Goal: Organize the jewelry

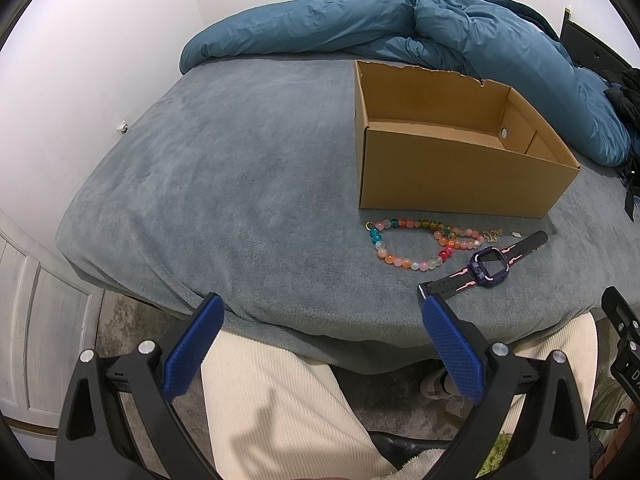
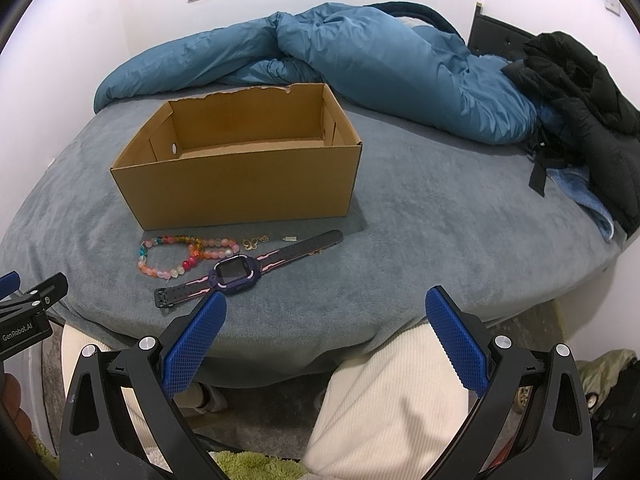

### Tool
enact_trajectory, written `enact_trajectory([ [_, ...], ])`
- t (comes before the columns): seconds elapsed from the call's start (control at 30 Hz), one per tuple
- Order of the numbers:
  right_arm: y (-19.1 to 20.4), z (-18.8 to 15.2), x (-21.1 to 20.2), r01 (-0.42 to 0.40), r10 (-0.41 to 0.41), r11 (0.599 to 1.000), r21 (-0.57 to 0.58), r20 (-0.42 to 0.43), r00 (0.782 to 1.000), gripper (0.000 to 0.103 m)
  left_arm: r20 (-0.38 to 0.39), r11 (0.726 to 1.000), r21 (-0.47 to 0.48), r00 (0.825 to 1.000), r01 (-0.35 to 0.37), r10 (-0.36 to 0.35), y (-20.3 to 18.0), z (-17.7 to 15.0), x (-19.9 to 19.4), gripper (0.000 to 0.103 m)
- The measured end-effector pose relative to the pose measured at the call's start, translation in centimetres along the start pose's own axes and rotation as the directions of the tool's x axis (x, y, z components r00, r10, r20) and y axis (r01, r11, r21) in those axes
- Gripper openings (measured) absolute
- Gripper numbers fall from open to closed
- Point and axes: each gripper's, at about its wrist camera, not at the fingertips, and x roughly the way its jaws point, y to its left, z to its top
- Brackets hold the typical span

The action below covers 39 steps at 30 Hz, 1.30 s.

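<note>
An open cardboard box (image 1: 452,172) (image 2: 240,188) stands empty on the grey bed. In front of it lie a colourful bead string (image 1: 404,244) (image 2: 176,256), a purple smartwatch with black-pink strap (image 1: 490,264) (image 2: 236,272), small gold butterfly charms (image 1: 493,236) (image 2: 251,243) and a tiny clasp (image 2: 291,238). My left gripper (image 1: 320,312) is open and empty at the bed's near edge, left of the watch. My right gripper (image 2: 326,308) is open and empty, its left finger (image 2: 196,344) just in front of the watch.
A rumpled blue duvet (image 1: 400,28) (image 2: 360,64) lies along the back of the bed. A black jacket (image 2: 580,112) sits at the right. The person's cream-trousered legs (image 1: 280,400) (image 2: 392,396) are below the grippers. The grey blanket (image 1: 220,180) spreads left of the box.
</note>
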Motion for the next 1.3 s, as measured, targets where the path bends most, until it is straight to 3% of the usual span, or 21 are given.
enact_trajectory([
  [0.9,-0.5,-0.1,0.9,0.001,-0.001,1.000,0.022,-0.010,1.000,0.096,-0.002,0.999,0.038,1.000,0.011,-0.011,-1.2,0.1,0.7,0.097],
  [1.2,-1.5,0.1,2.4,0.008,-0.008,0.999,0.034,-0.004,1.000,0.096,-0.019,0.997,0.047,0.998,0.069,-0.068,-1.4,0.0,3.1,0.097],
  [1.3,-2.2,0.2,3.3,0.001,-0.001,0.999,0.044,0.004,1.000,0.096,0.021,0.989,0.066,0.990,0.135,-0.136,-1.7,0.0,3.7,0.097],
])
